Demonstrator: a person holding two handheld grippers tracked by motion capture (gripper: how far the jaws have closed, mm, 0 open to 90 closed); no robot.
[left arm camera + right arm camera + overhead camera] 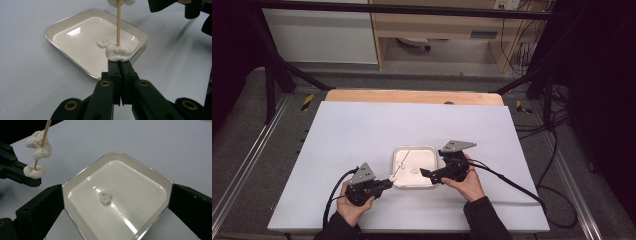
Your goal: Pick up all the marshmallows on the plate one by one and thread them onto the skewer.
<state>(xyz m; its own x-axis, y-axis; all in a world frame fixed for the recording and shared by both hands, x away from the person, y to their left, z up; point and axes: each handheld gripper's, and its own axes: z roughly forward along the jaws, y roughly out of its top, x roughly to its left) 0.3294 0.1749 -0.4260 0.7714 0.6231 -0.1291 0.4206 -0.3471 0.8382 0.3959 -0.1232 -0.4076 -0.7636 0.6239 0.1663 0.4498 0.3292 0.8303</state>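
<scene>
Left gripper (pixel 388 183) clenched on a skewer (pixel 118 22) with white pieces, at the tray's (pixel 398 154) near-left rim. Right gripper (pixel 116 202) released, jaws spread wide over the tray, one loose piece (pixel 106 196) lying mid-tray; bare table (pixel 362 130) all around.

text: none readable | labels: none | numbers: none | signs: none

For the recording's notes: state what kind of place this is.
Probably a lab or workshop recording station: a white-covered table inside a black metal frame, loose cables across the floor, and a wooden cabinet behind.
</scene>
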